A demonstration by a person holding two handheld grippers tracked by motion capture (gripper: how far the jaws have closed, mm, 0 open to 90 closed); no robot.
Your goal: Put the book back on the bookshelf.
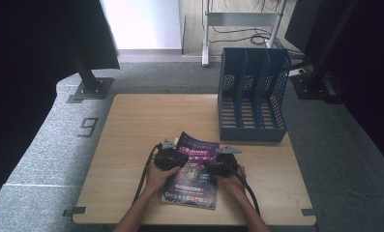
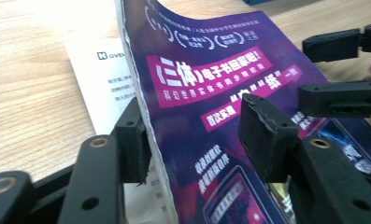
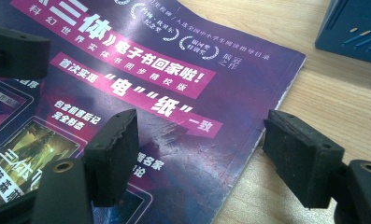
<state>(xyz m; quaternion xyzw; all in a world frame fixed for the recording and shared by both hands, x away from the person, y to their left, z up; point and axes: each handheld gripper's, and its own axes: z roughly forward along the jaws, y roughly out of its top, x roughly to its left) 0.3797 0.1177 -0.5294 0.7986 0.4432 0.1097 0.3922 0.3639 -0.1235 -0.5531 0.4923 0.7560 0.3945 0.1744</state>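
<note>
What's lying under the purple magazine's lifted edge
A white printed sheet lies on the wooden table under the purple magazine's lifted edge, which sits between the left gripper's jaws. How far the sheet reaches underneath is covered.

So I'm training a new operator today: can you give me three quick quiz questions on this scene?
1. True or false: the magazine lies flat and untouched on the table.
2. Which edge does the left gripper straddle: A the lifted left edge, B the far corner, C the bottom edge?
3. What stands at the table's far right?

Key: 1 false, its left edge is raised between the left gripper's jaws, and the right gripper straddles its right edge. 2 A. 3 the blue file rack.
</note>
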